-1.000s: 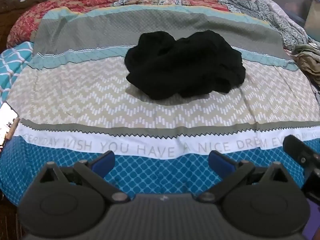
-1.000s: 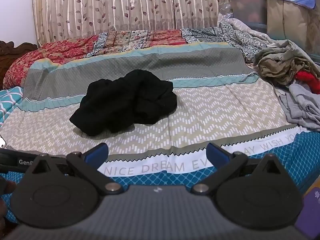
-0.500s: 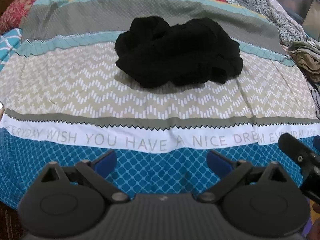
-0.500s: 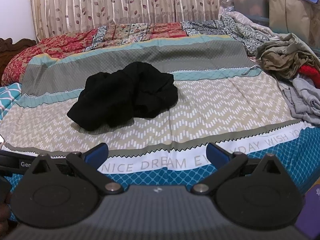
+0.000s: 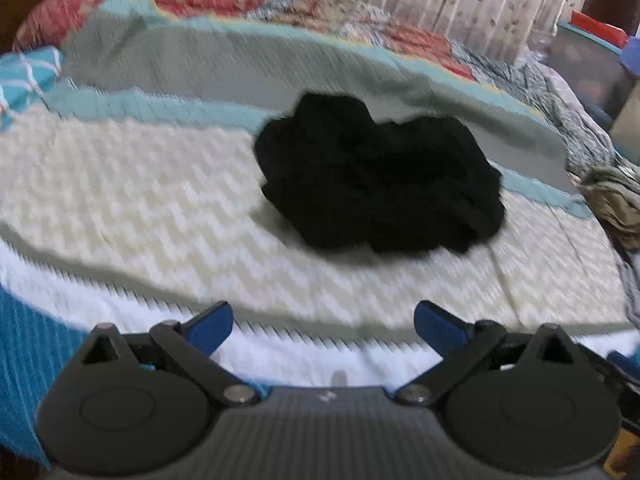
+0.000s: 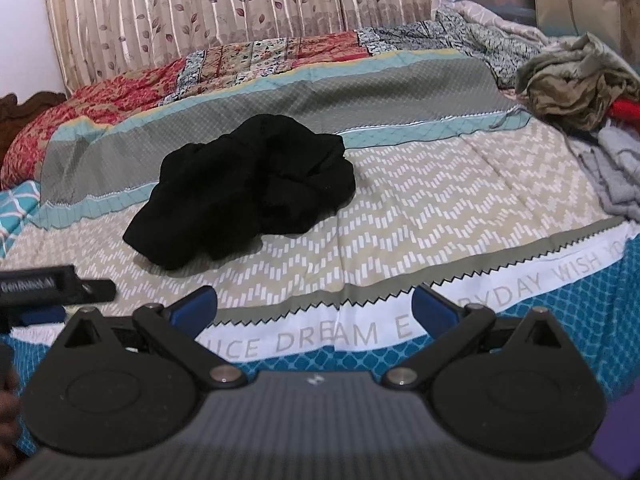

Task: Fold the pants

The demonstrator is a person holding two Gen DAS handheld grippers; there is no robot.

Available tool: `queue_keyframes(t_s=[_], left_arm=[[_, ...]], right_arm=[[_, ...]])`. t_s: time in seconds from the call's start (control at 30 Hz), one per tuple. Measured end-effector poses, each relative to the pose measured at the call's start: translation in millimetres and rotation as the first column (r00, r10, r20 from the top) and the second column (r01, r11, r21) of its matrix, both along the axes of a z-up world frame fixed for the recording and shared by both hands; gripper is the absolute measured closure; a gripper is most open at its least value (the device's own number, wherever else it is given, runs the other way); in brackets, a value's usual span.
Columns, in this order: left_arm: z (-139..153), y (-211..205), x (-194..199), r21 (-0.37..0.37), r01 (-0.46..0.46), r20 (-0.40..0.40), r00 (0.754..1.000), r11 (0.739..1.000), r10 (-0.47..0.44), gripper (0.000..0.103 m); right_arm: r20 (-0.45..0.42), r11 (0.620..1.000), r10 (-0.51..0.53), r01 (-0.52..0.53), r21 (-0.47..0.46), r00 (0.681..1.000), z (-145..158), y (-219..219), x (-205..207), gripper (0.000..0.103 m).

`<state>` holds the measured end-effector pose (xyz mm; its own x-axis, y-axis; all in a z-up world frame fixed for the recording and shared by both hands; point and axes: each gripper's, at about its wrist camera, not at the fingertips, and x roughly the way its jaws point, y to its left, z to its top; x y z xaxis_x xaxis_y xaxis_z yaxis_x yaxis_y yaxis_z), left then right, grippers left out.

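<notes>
My left gripper point(image 5: 323, 325) has its jaws spread wide with nothing between them, and my right gripper point(image 6: 314, 307) is just as wide and just as empty. Both sets of blue fingertips point(image 5: 211, 324) hang over the near edge of the bedspread point(image 6: 420, 216), above its white lettered band and blue lattice border.

The black pants point(image 6: 244, 188) lie crumpled in a heap well ahead of both grippers, on the beige zigzag stripe where it meets the teal and grey bands. From my right gripper the heap sits ahead and to the left of the jaw gap; from my left gripper the pants point(image 5: 376, 176) sit ahead and slightly to the right. Neither gripper touches the cloth.

The left wrist view is heavily blurred, so I can't make out folds or a waistband in the heap there.

Far to the right of the right jaws a pile of other clothes point(image 6: 576, 80) rests at the bed's edge, olive on top with grey below. Beyond the bed hangs a leaf-print curtain point(image 6: 240, 4). Part of the left tool's black body point(image 6: 48, 290) pokes in just left of my right gripper.
</notes>
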<state>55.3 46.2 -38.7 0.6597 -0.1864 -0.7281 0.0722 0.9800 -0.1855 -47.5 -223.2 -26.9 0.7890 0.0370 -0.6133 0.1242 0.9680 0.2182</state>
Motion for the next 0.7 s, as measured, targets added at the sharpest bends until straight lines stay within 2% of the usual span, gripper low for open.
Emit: queue_keyframes(t_s=[0.07,0.13,0.2,0.23,0.3,0.4,0.43,0.47,0.5,0.53,0.57,0.6,0.67,0.7], left_arm=[[4.0,4.4,14.7,0.001,-0.022,0.029,0.999,1.0,0.022,0.004],[8.5,6.8,34.6,0.01,-0.026,0.061,0.998,1.0,0.026,0.007],[10.9,-3.4,55.5,0.007,0.018,0.067,0.998,1.0,-0.019,0.013],[10.7,-12.6,64.5,0.015,0.054,0.068,0.996,0.998,-0.055,0.015],[8.1,-35.5,83.2,0.062,0.119,0.084,0.989,0.991,-0.124,0.015],[-6.7,-76.6,111.0,0.164,0.214,0.095,0.968,0.963,-0.231,0.013],[-15.7,-87.9,122.5,0.192,0.222,0.084,0.967,0.956,-0.241,0.017],[-23.5,-94.5,131.5,0.206,0.225,0.07,0.967,0.952,-0.244,0.038],[-29.9,-98.1,138.0,0.21,0.231,0.052,0.968,0.95,-0.247,0.053],[-34.1,-96.5,142.9,0.183,0.245,0.032,0.966,0.952,-0.255,0.076],[-32.4,-91.2,145.3,0.147,0.244,0.03,0.968,0.959,-0.251,0.086],[-26.4,-82.0,145.3,0.122,0.228,0.044,0.971,0.966,-0.235,0.088],[-6.3,-55.0,142.3,0.135,0.141,0.12,0.98,0.981,-0.158,0.092],[5.9,-37.8,141.1,0.152,0.067,0.171,0.981,0.986,-0.093,0.093]], right_arm=[[0.001,1.0,0.009,-0.009,-0.003,1.0,-3.0,-3.8,8.3,0.017],[-0.009,1.0,0.022,-0.022,-0.006,1.0,-7.2,-8.4,21.6,0.039],[-0.028,1.0,0.024,-0.024,0.011,0.999,-13.3,-15.1,38.0,0.049],[-0.035,0.999,0.019,-0.018,0.03,0.999,-15.8,-18.6,44.8,0.052],[-0.039,0.998,0.003,0.0,0.068,0.999,-21.2,-25.7,56.0,0.052],[-0.036,0.996,-0.008,0.011,0.092,0.999,-29.8,-32.1,72.4,0.051],[-0.042,0.994,-0.008,0.012,0.11,0.999,-33.2,-35.4,79.2,0.051],[-0.053,0.99,-0.005,0.013,0.143,0.999,-37.6,-40.8,89.4,0.049],[-0.066,0.983,-0.002,0.014,0.181,0.998,-40.8,-45.7,99.3,0.043],[-0.08,0.976,-0.003,0.021,0.219,0.997,-44.0,-50.3,109.0,0.036],[-0.094,0.965,-0.008,0.032,0.26,0.996,-47.0,-55.4,118.8,0.032],[-0.103,0.949,-0.01,0.042,0.312,0.995,-50.7,-60.2,128.9,0.028],[-0.118,0.915,-0.014,0.061,0.399,0.993,-55.7,-66.5,146.4,0.027],[-0.123,0.897,-0.016,0.069,0.437,0.992,-57.0,-67.5,154.9,0.027]])
